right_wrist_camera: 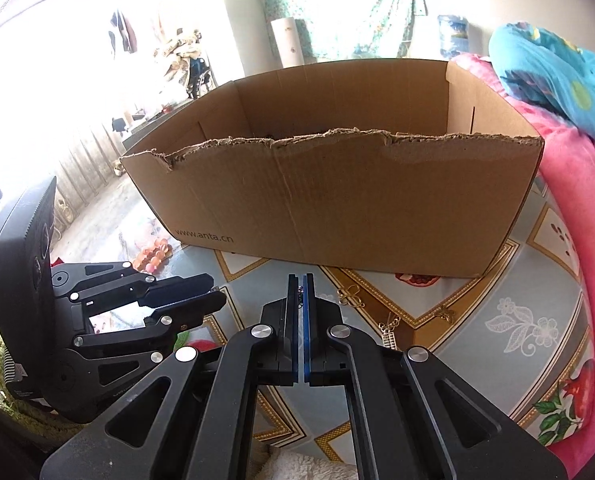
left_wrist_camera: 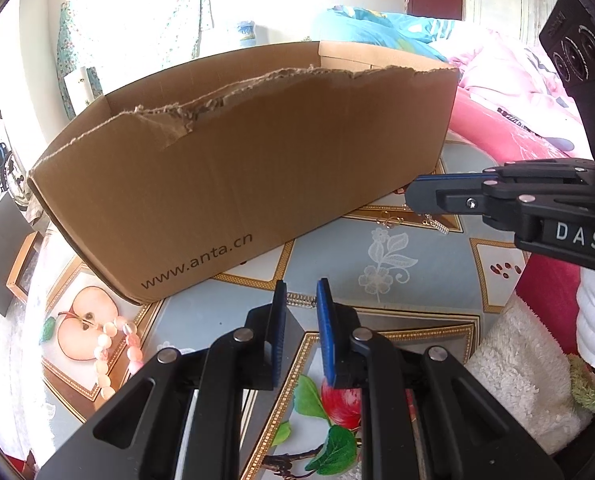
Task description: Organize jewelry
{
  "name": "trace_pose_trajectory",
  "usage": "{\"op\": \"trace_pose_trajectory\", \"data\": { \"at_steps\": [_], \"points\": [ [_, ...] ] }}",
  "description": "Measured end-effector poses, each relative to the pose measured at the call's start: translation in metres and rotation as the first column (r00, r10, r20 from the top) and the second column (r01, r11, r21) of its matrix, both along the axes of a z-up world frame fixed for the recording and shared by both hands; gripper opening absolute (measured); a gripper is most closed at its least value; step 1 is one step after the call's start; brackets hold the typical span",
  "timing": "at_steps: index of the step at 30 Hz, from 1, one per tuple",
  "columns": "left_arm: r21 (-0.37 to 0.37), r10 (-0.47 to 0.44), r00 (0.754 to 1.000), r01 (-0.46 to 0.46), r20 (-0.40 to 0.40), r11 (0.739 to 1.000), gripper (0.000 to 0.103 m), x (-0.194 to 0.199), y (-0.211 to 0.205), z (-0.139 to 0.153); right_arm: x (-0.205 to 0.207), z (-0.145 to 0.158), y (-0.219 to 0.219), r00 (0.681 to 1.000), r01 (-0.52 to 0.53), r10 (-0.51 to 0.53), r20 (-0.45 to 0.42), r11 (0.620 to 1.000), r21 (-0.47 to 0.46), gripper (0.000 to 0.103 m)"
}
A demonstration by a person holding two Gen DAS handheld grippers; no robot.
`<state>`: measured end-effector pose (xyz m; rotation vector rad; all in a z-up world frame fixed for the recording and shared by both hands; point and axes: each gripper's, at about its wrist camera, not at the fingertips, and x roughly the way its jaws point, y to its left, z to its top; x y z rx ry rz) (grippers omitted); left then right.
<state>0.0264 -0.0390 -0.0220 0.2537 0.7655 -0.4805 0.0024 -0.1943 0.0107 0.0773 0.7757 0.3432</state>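
Observation:
An open cardboard box (left_wrist_camera: 237,160) (right_wrist_camera: 337,200) with a torn near wall stands on the patterned table. My right gripper (right_wrist_camera: 300,280) (left_wrist_camera: 411,196) hovers before it, shut on a small dark piece of jewelry (right_wrist_camera: 300,292) pinched at its tips. To its right lie a gold clasp (right_wrist_camera: 351,296) (left_wrist_camera: 391,220), a gold chain (right_wrist_camera: 389,323) and a rhinestone strip (right_wrist_camera: 389,340). My left gripper (left_wrist_camera: 302,292) (right_wrist_camera: 217,294) stands narrowly open with nothing between its pads. Another rhinestone strip (left_wrist_camera: 302,300) lies on the cloth just past its tips. A pink bead bracelet (left_wrist_camera: 113,344) (right_wrist_camera: 153,256) lies at the left.
The tablecloth (left_wrist_camera: 417,272) carries fruit and flower prints. Pink bedding (right_wrist_camera: 577,184) and a blue blanket (right_wrist_camera: 557,68) press against the table's right side. A white fluffy cloth (left_wrist_camera: 513,368) lies at the near right edge. Floor shows beyond the table's left edge.

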Motion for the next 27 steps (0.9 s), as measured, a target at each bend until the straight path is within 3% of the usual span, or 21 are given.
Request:
{"op": "trace_pose_trajectory", "data": {
  "at_steps": [6,18,23,27],
  "points": [
    [-0.035,-0.014,0.999,0.015,0.031,0.999,0.015,-0.008,0.002,0.02,-0.006,0.013,-0.002,0.999,0.004,-0.005,0.041,1.0,0.018,0.0],
    [-0.188,-0.081,0.983,0.112,0.164,0.976,0.015,-0.01,0.011,0.105,-0.005,0.067,-0.014,0.982,-0.01,-0.006,0.188,0.996,0.083,0.0],
    [-0.175,-0.069,0.98,0.102,0.185,0.979,0.015,0.018,0.005,0.121,0.018,0.081,-0.021,0.978,-0.016,-0.004,0.209,0.995,0.096,0.0],
    [-0.138,-0.051,0.989,0.071,0.139,0.988,0.015,0.056,0.0,0.12,0.051,0.083,-0.028,0.986,-0.039,0.019,0.167,0.993,0.115,0.0]
  ]
}}
